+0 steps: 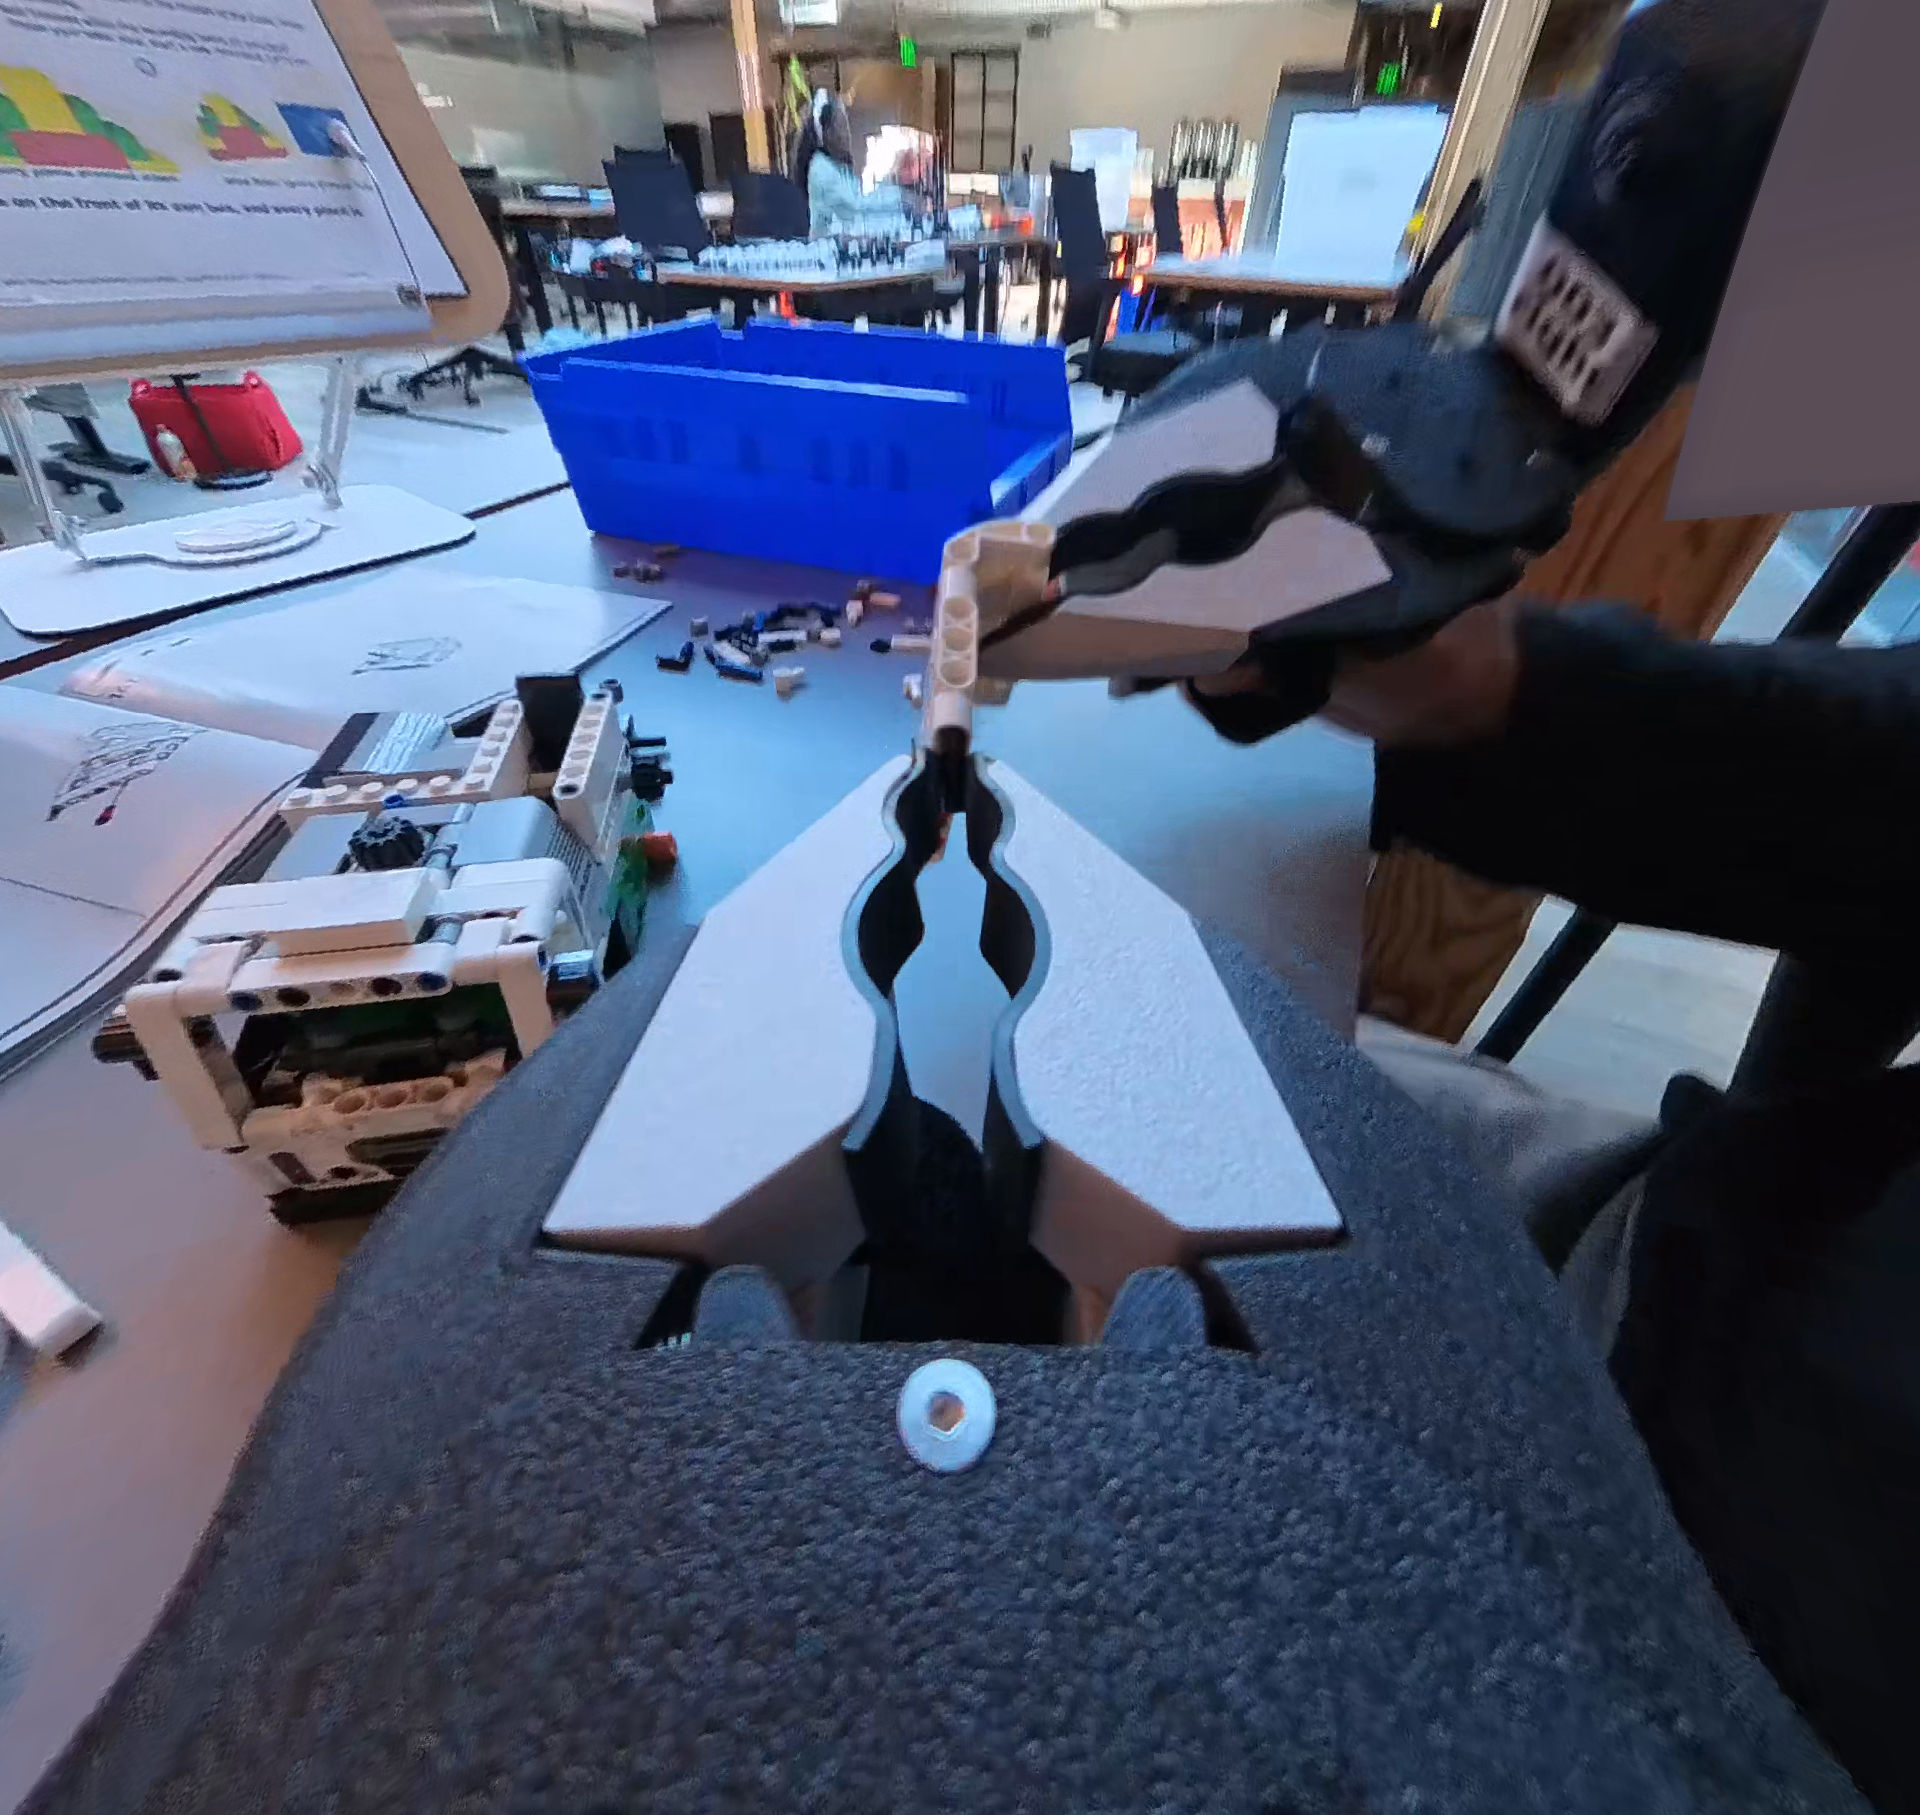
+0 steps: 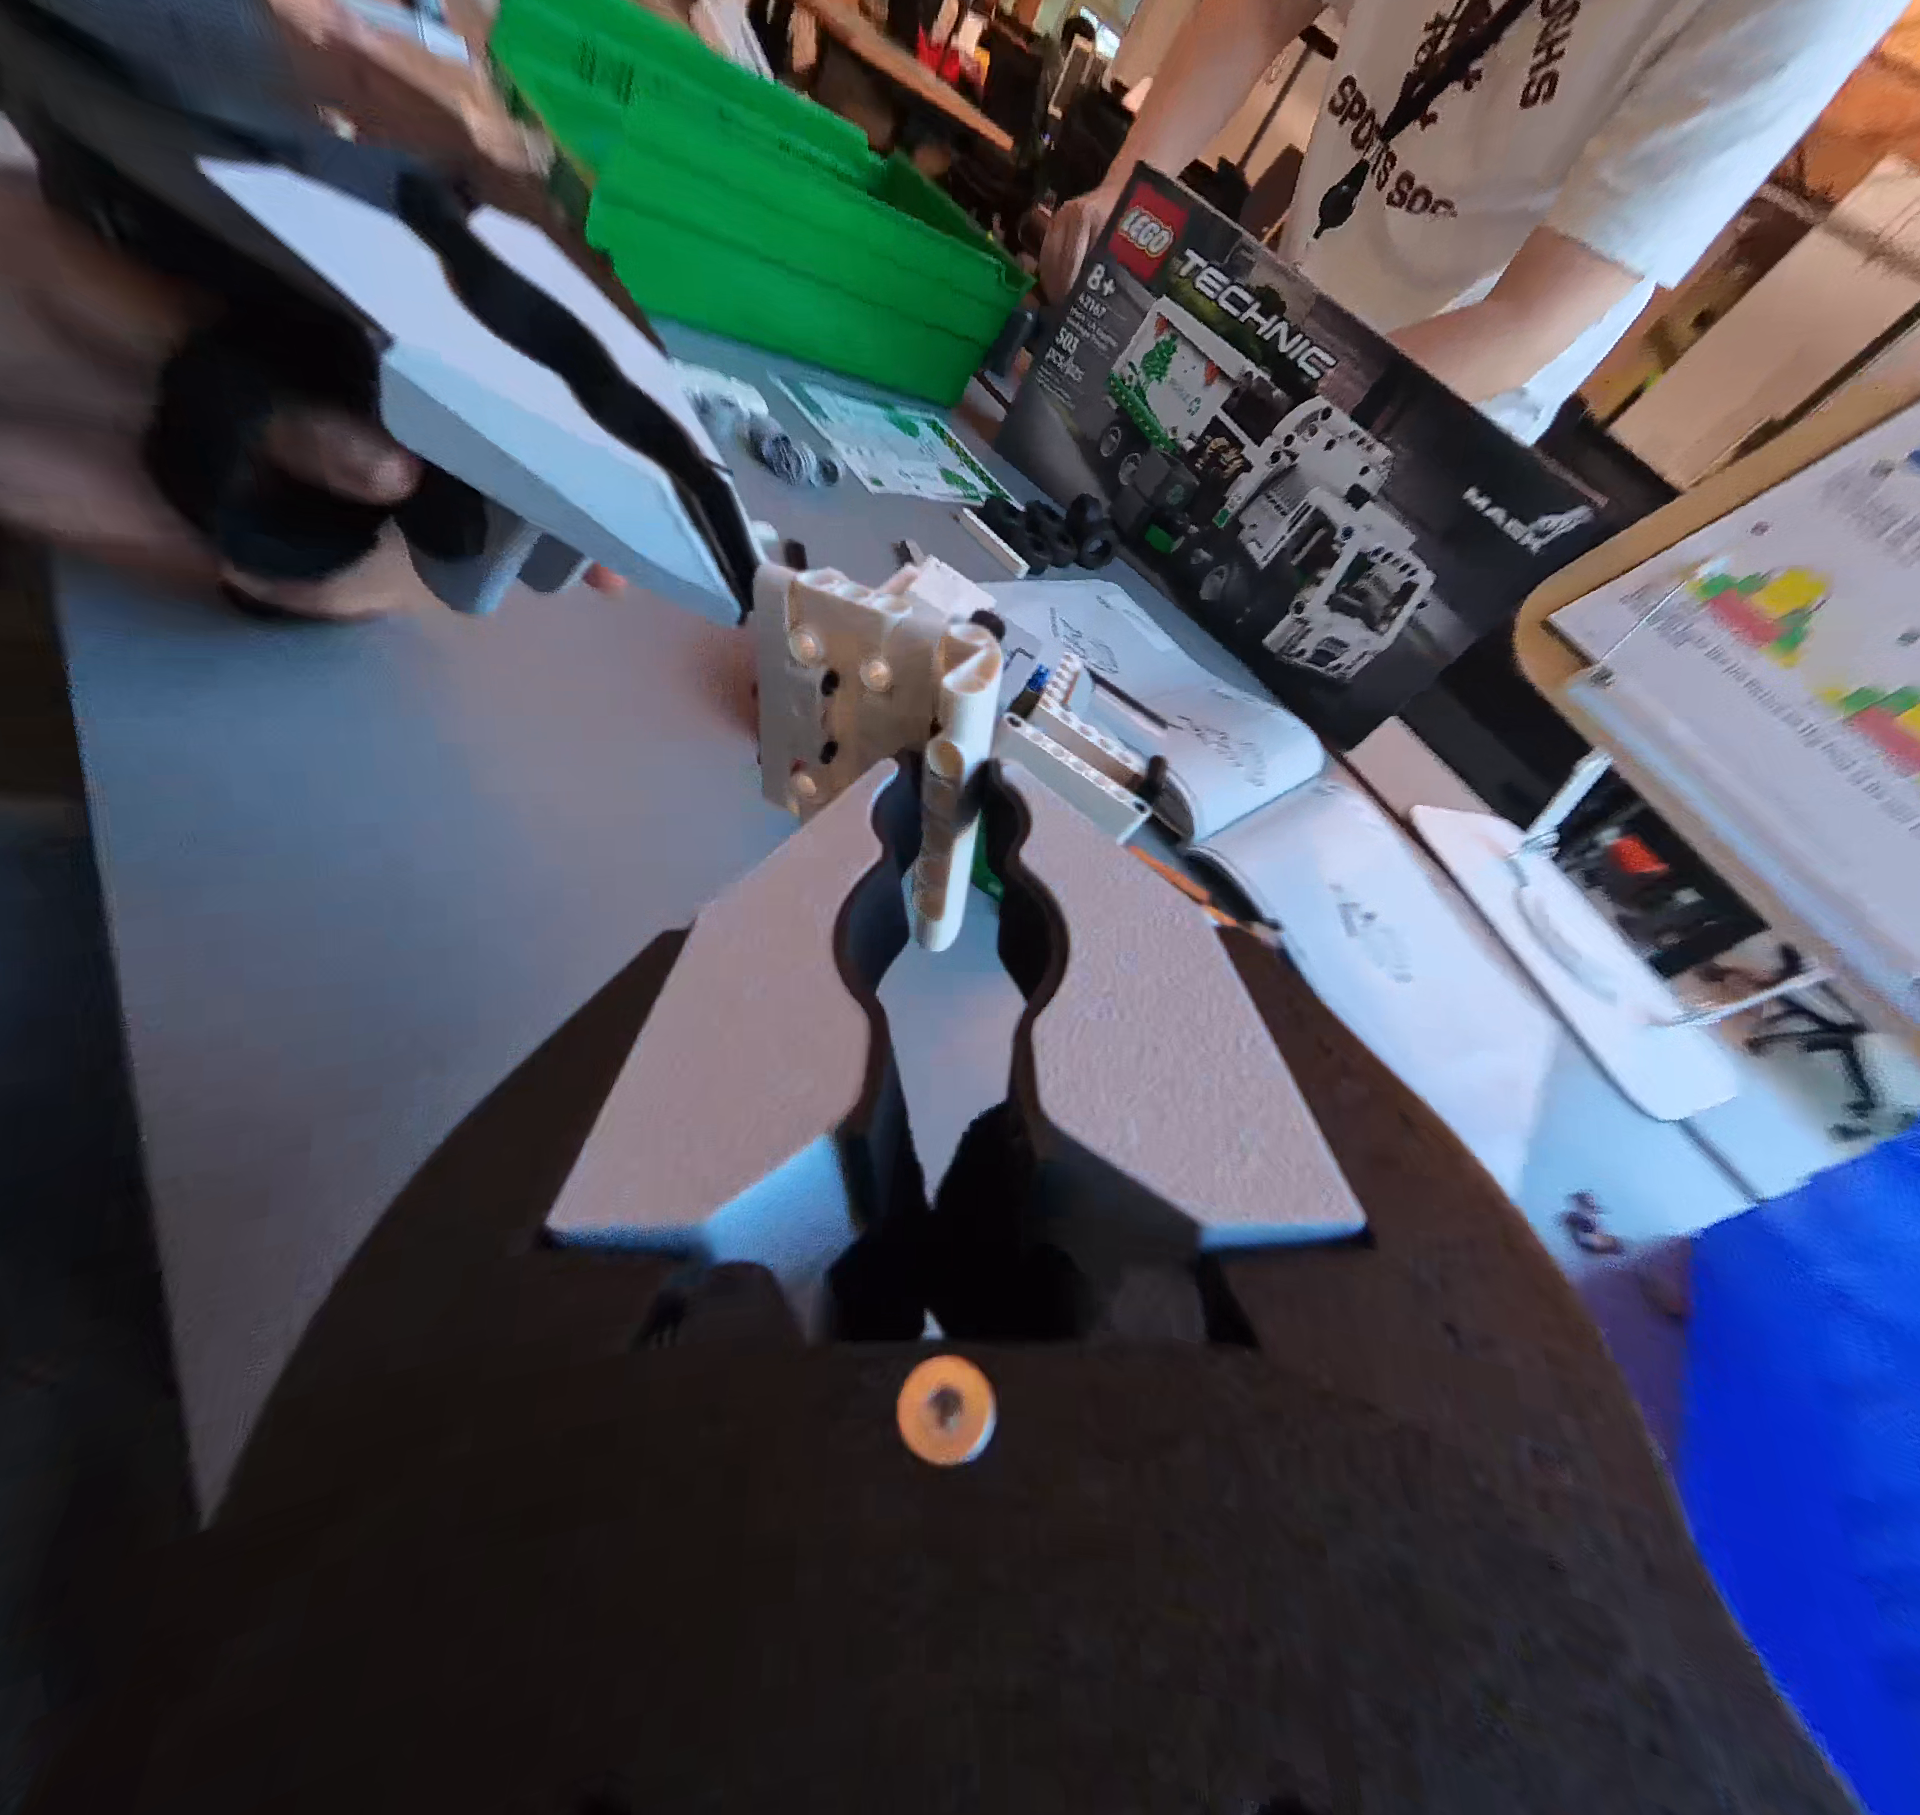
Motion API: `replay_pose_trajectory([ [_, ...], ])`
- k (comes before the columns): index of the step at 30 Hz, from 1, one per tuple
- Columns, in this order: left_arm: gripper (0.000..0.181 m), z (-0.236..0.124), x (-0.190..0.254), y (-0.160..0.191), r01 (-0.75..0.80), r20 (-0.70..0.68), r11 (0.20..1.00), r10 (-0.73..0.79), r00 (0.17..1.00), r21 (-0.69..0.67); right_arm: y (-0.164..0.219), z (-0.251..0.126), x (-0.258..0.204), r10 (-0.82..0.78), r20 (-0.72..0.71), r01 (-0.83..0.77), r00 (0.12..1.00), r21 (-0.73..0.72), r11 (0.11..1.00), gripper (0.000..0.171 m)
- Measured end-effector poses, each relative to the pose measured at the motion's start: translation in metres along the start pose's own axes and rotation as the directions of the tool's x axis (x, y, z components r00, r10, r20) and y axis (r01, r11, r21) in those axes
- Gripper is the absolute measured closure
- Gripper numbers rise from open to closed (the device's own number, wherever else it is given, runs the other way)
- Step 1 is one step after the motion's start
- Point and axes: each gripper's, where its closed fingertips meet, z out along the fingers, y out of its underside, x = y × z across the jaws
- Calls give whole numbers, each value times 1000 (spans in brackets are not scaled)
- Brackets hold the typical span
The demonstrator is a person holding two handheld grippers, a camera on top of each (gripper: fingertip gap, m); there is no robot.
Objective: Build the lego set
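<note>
Left wrist view, big to small: grey table (image 1: 1091, 778), blue bin (image 1: 800, 446) at the far side, half-built truck (image 1: 405, 944) near left on the open instruction booklet (image 1: 125, 809), loose pins (image 1: 769, 638) scattered in front of the bin. Both my tools meet mid-air over the table on one small white sub-assembly (image 1: 961, 633). Right gripper (image 1: 1029, 612) comes in from the right, jaws clamped on the white beam (image 2: 951, 830) of it. Left gripper (image 1: 948, 778) has its jaws pinched together on the lower end, on what looks like a dark pin; can't tell exactly which part. Right wrist view shows the panel side (image 2: 831, 695) and set box (image 2: 1288, 456) far right.

Step, as I read it: mating beam to panel in hand. Next needs holes lined up, a straight push, firm counter-hold; skew risks a pop-off
</note>
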Motion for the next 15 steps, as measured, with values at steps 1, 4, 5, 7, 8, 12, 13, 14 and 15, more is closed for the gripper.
replay_pose_trajectory([
  [1,177,1,0,5,-24,4,999,24,1000,-36,1,0,0,-56,-6,56,998,-24,998,161],
  [4,178,5,-2,23,-83,14,983,87,996,-163,11,-1,-1,-238,-8,235,971,-117,965,161],
  [5,177,6,-2,29,-100,12,975,105,994,-196,12,-1,-1,-294,-11,290,956,-134,947,161],
  [7,178,7,-2,36,-104,11,965,110,994,-240,17,-1,-3,-361,1,355,932,-180,917,161],
  [8,178,8,-2,38,-100,8,962,106,994,-253,17,-1,-3,-383,-2,376,924,-186,908,161],
  [12,178,9,-5,41,-83,11,958,90,996,-274,20,1,-4,-394,-23,382,919,-203,902,161],
  [13,178,9,-4,41,-83,7,958,88,996,-276,20,2,-7,-371,-18,361,928,-194,912,161],
  [14,178,9,-4,42,-81,4,956,86,996,-281,21,2,-8,-375,-18,364,927,-198,910,161],
  [15,178,9,-4,43,-76,3,954,80,997,-290,20,2,-8,-404,-25,391,914,-200,898,161],
])
